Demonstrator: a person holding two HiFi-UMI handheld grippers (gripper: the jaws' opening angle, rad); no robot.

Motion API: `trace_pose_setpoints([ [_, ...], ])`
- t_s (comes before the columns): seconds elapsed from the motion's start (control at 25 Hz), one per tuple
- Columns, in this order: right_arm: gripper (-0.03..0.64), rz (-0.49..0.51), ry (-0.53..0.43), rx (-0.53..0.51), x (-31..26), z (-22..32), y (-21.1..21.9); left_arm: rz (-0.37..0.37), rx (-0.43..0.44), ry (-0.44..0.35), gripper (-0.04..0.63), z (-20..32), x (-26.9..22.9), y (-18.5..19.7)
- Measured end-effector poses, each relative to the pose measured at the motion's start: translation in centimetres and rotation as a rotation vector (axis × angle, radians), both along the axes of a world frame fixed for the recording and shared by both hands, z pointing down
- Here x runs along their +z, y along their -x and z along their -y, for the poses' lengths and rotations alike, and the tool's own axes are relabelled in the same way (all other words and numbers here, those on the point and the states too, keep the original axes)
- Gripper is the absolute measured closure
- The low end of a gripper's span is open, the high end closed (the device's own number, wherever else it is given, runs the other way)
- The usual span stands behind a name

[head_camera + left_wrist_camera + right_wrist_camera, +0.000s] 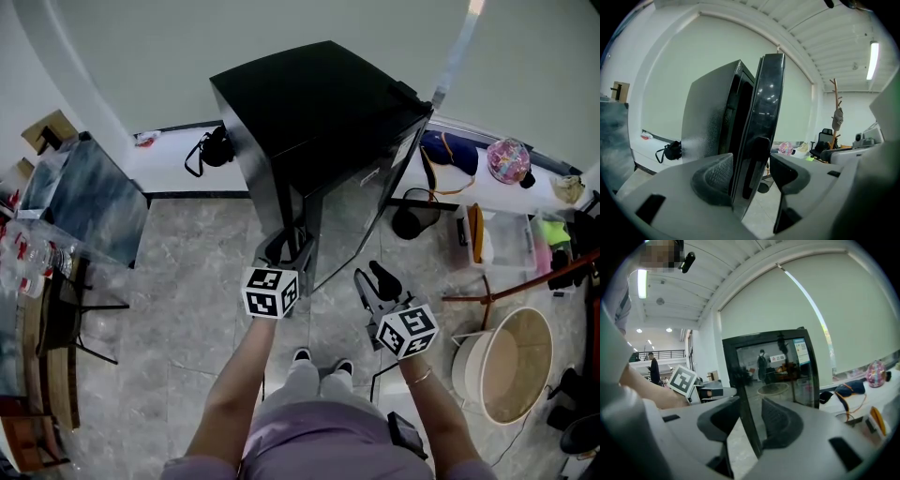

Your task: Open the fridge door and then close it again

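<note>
The black fridge point(309, 103) stands against the wall, and its glossy door point(361, 211) is swung a little way off the body. My left gripper point(289, 246) is at the door's free edge. In the left gripper view the door edge point(761, 140) runs between the jaws of the left gripper point(751, 161), which stand wide; the left pad point(715, 176) lies close against it and the right pad stays apart. My right gripper point(372, 278) hovers in front of the door face, open and holding nothing. Through the gap of the right gripper point(750, 404) I see the door's edge point(740, 380).
A round wicker tub point(511, 366) stands on the floor at right, with a clear plastic box point(511, 239) behind it. On the ledge lie a black bag point(217, 148), a dark bag point(448, 152) and a pink helmet point(509, 159). A glass table point(84, 202) fills the left.
</note>
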State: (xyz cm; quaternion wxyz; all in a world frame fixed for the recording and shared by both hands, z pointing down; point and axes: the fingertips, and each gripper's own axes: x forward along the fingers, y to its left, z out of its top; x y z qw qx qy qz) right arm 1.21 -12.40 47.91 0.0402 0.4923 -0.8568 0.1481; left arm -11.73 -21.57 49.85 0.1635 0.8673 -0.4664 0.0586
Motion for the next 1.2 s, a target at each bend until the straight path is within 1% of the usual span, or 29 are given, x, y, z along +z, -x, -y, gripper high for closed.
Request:
trace_pose_setpoints([
  [0.28, 0.483, 0.004, 0.005, -0.002, 0.3, 1.2, 1.2, 0.0, -0.027, 0.004, 0.353, 1.5, 0.3, 1.0],
  [0.44, 0.488, 0.01, 0.007, -0.003, 0.3, 1.8, 1.6, 0.014, -0.046, -0.002, 0.354, 2.4, 0.2, 1.7],
  [0.6, 0.494, 0.013, 0.013, -0.001, 0.6, 2.1, 1.6, 0.029, -0.084, -0.002, 0.37, 3.3, 0.4, 2.3],
  [0.72, 0.495, 0.014, 0.013, 0.003, 0.6, 2.3, 1.3, 0.027, -0.09, 0.009, 0.371, 3.8, 0.4, 2.3],
  [0.84, 0.5, 0.017, 0.009, 0.009, 0.3, 2.3, 1.1, 0.038, -0.09, 0.006, 0.371, 3.8, 0.4, 2.3],
  [1.0, 0.503, 0.022, 0.004, 0.016, -0.2, 1.9, 0.7, 0.046, -0.114, 0.009, 0.374, 3.6, 0.2, 2.5],
  [1.16, 0.506, 0.026, 0.004, 0.029, -0.5, 1.0, -0.2, 0.042, -0.144, 0.015, 0.408, 2.8, -0.1, 2.5],
  [1.2, 0.507, 0.026, 0.003, 0.033, -0.6, 0.7, -0.5, 0.042, -0.147, 0.014, 0.408, 2.4, -0.3, 2.4],
])
